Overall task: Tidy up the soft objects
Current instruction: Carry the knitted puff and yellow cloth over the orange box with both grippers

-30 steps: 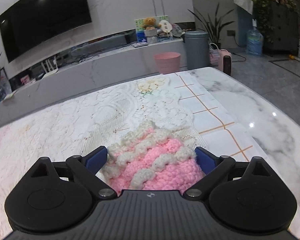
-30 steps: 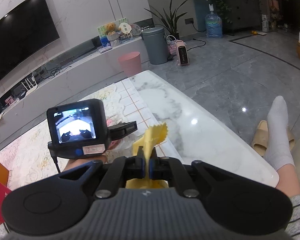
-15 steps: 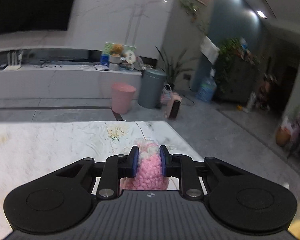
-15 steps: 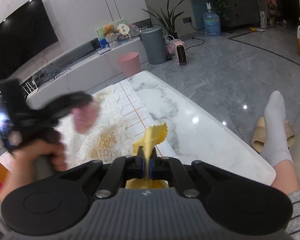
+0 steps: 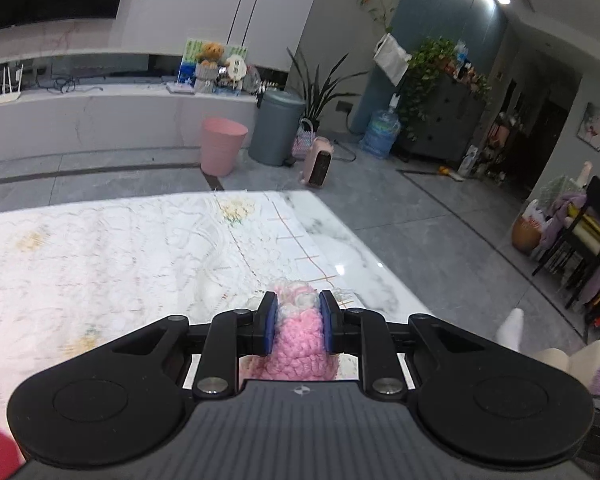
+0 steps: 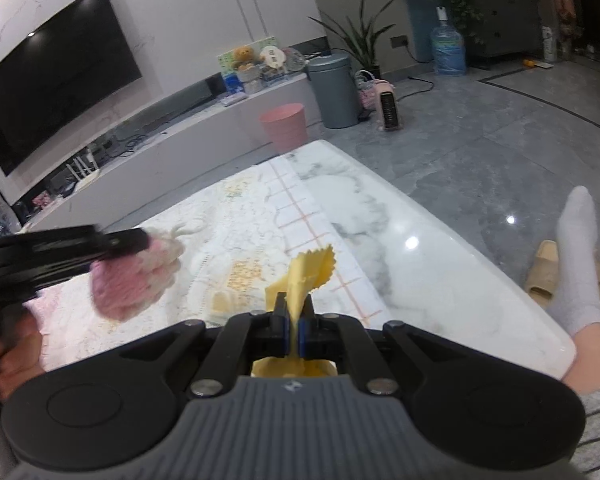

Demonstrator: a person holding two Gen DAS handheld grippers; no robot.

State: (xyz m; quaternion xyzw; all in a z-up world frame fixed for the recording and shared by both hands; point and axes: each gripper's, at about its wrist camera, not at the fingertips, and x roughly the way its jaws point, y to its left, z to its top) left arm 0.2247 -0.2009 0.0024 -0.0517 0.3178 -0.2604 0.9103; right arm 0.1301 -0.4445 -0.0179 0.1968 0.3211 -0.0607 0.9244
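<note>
pink knit piece (image 5: pixel 300 334) pinched between left gripper (image 5: pixel 298 322) pads, apparently off the table (image 5: pixel 364 248).

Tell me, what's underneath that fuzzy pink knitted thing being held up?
Under the pink crocheted piece, pinched in the left gripper, lies only the pale patterned table cover on the marble table. The spot directly beneath it is hidden by the piece and the gripper.

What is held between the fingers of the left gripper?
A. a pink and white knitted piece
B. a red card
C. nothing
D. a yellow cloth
A: the left gripper is shut on the pink and white knitted piece, which is lifted off the table.
</note>
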